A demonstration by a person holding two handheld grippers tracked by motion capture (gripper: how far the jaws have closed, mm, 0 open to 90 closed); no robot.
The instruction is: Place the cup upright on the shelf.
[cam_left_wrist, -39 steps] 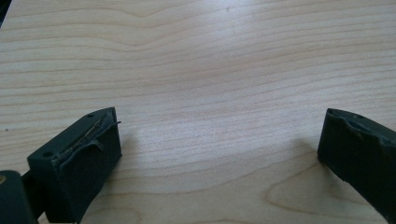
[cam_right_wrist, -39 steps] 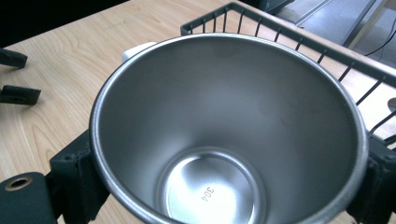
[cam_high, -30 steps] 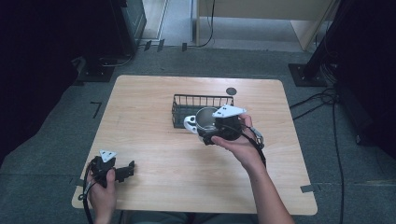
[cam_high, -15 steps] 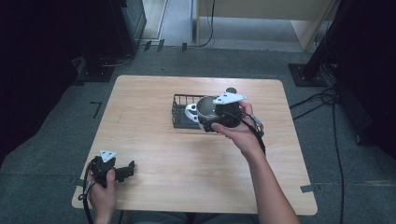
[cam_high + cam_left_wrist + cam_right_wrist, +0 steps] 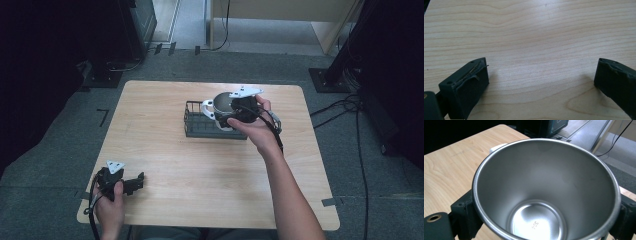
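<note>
A steel mug [image 5: 221,104] with a white handle [image 5: 206,108] hangs over the right end of a black wire basket [image 5: 199,131] near the table's far middle. My right gripper [image 5: 236,113] is shut on it, with a black finger [image 5: 464,208] pressed on each side of the cup's wall. In the right gripper view I look down into the empty mug [image 5: 544,182], with a "304" stamp on its bottom. My left gripper [image 5: 137,181] rests at the front left corner of the table, held by a hand. Its jaws stand wide apart over bare wood [image 5: 541,72], open.
The wooden table [image 5: 165,165] has bare room between the basket and the front edge. Cables [image 5: 345,107] run over the grey floor to the right of the table. Dark furniture stands beyond the far left corner.
My right gripper has lifted the mug up and away from the person, from the basket's front side to above its right end. The left gripper has stayed put.
</note>
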